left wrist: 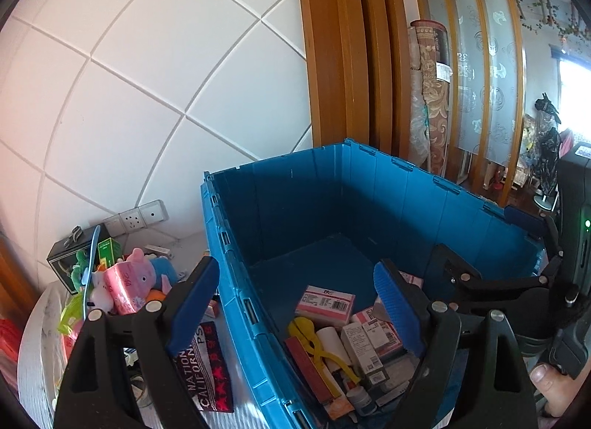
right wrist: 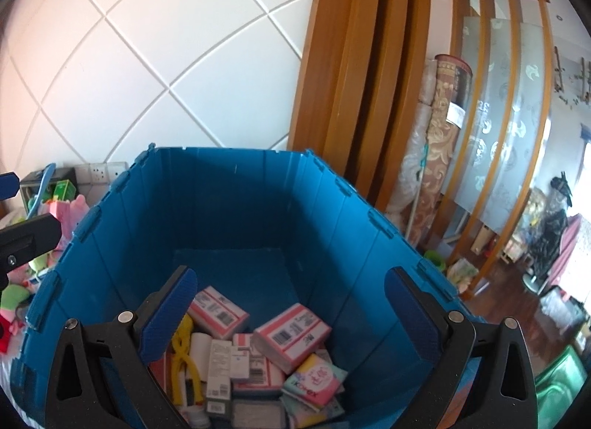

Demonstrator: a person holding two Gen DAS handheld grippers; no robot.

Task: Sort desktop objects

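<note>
Hovering with jaws apart and empty, the right hand-held gripper [right wrist: 288, 318] frames pink boxes [right wrist: 291, 333] lying in the blue crate [right wrist: 229, 200].

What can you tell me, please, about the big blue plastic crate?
The big blue plastic crate stands upright and open beside the white tiled wall, with ribbed walls and hinge knuckles along its rim. Its far half is bare floor; pink-and-white boxes, a yellow tool and packets are piled at the near end. Both grippers are above it, not touching it.

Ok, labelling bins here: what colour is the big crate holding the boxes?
Blue, inside and out: the crate shows best in the right wrist view.
</note>
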